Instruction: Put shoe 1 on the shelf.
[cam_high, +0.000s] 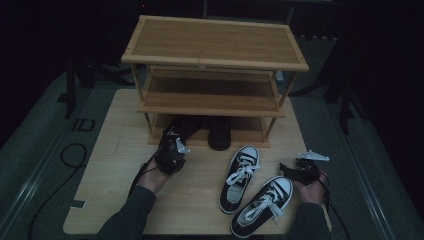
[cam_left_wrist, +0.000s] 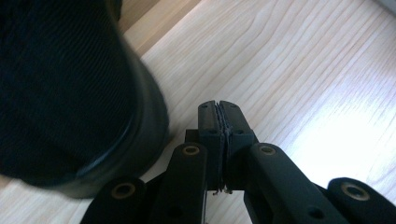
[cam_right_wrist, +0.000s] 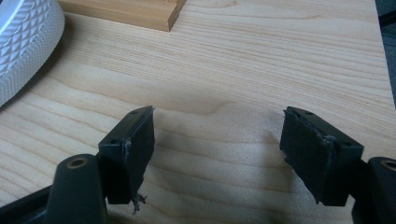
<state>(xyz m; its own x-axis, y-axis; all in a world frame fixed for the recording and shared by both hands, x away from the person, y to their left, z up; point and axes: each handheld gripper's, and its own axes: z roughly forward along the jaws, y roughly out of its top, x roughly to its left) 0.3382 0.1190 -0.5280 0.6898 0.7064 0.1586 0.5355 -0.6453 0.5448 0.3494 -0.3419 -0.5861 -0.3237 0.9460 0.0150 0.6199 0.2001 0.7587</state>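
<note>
A black shoe (cam_high: 219, 134) stands on the bottom shelf of a three-tier bamboo shoe rack (cam_high: 215, 56), its rounded end poking out over the shelf's front edge. At about eight o'clock from it, just beside another dark shoe (cam_high: 184, 125) on the same shelf, the left gripper (cam_high: 174, 145) is held in the person's left hand (cam_high: 152, 177). In the left gripper view its two black jaws are pressed together with nothing between them (cam_left_wrist: 219, 122), and a dark ribbed shoe (cam_left_wrist: 70, 93) sits close at ten o'clock from the tips, not touching them.

On the light wooden table (cam_high: 110, 150), in front of the rack, lie two black-and-white lace-up sneakers, the left sneaker (cam_high: 240, 177) and the right sneaker (cam_high: 262, 205), side by side and angled toward one o'clock. At three o'clock from them the right gripper (cam_high: 292, 169) rests in the right hand (cam_high: 312, 190). In the right gripper view its jaws stand wide apart and empty over bare wood (cam_right_wrist: 217, 135), with a white textured sole edge (cam_right_wrist: 25, 42) at ten o'clock.
</note>
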